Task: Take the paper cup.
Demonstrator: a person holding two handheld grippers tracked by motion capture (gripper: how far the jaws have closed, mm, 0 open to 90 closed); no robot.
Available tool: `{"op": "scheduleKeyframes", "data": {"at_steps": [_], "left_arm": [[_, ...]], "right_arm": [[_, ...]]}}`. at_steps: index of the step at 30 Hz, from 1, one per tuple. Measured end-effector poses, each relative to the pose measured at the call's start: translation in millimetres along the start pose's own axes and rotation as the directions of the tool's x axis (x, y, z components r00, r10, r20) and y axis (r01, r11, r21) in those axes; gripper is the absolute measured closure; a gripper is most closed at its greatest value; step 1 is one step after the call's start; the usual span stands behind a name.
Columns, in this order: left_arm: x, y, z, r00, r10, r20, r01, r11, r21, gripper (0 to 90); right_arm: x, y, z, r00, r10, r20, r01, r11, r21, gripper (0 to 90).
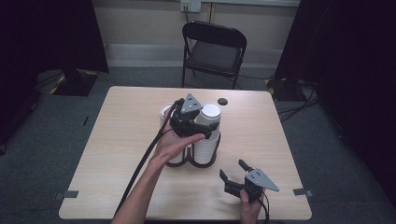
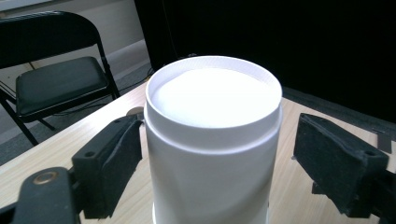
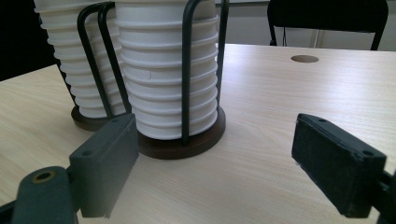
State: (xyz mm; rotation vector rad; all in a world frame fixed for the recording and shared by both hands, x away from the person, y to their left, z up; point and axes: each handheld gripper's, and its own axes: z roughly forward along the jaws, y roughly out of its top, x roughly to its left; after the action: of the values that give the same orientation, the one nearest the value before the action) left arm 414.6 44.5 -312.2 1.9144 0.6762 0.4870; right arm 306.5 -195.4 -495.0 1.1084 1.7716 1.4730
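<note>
High view: my left gripper [image 1: 194,122] sat atop the right cup stack [image 1: 206,140]. Left gripper view: its fingers [image 2: 109,170] stood spread, the top cup [image 2: 212,140] between them, right pad clear. Right gripper view: my right gripper [image 3: 229,163] fingers spread over bare tabletop [image 3: 289,107], the rack [image 3: 187,140] ahead-left.

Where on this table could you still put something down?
The table is bare left of the cup rack, along the far edge toward the chair, and on the right side. It is crowded at the middle around the cups and near the right gripper.
</note>
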Motion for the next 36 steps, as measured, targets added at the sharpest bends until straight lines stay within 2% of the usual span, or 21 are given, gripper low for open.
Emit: {"op": "scheduleKeyframes", "data": {"at_steps": [3,10,16,19,22,23,24,29,32,34,36], "left_arm": [[-2.4,1.6,4.2,0.9988,0.031,-0.037,-0.03,0.9991,0.028,13.6],[-3.1,2.8,7.8,0.9976,0.045,-0.053,-0.043,0.9986,0.03,11.5],[-4.4,3.3,10.1,0.9948,0.07,-0.074,-0.066,0.9964,0.054,11.3],[-3.7,3.7,9.2,0.9955,0.068,-0.066,-0.065,0.9966,0.05,12.7],[-0.1,5.4,4.3,0.9988,0.03,-0.039,-0.029,0.9994,0.02,18.8],[0.7,6.2,2.8,0.9994,0.022,-0.027,-0.021,0.9997,0.008,25.2],[1.4,6.6,3.1,0.9997,0.011,-0.022,-0.011,0.9999,0.007,26.2],[0.4,6.9,6.0,0.9993,0.024,-0.028,-0.023,0.9996,0.014,24.6],[-0.7,9.3,9.7,0.9992,0.031,-0.027,-0.03,0.9993,0.022,18.8],[-1.5,10.8,12.1,0.9994,0.029,-0.019,-0.028,0.9992,0.028,18.6],[-1.6,11.5,15.7,0.9986,0.046,-0.026,-0.045,0.9974,0.056,17.4]], "right_arm": [[0.1,0.0,-0.1,1.0,0.0,0.0,0.0,1.0,-0.001,14.2],[0.5,-0.1,-0.2,1.0,-0.004,0.0,0.004,1.0,-0.001,14.2],[0.9,0.0,-0.1,1.0,-0.007,0.003,0.007,1.0,0.001,14.3],[1.0,0.0,-0.1,1.0,-0.006,0.003,0.006,1.0,0.0,14.3],[1.1,0.0,0.0,1.0,-0.007,0.004,0.007,1.0,0.001,14.3],[1.1,0.0,0.0,1.0,-0.008,0.004,0.008,1.0,0.002,14.3],[1.2,0.0,0.2,1.0,-0.007,0.006,0.007,1.0,0.002,14.3],[1.1,-0.1,-0.2,1.0,-0.007,0.004,0.007,1.0,-0.001,14.3],[1.2,-0.1,-0.1,1.0,-0.008,0.004,0.008,1.0,0.0,14.3],[1.1,-0.2,-0.3,1.0,-0.006,0.005,0.006,1.0,-0.002,14.2],[0.8,-0.3,-0.4,1.0,-0.004,0.003,0.004,1.0,-0.006,14.3]]}}
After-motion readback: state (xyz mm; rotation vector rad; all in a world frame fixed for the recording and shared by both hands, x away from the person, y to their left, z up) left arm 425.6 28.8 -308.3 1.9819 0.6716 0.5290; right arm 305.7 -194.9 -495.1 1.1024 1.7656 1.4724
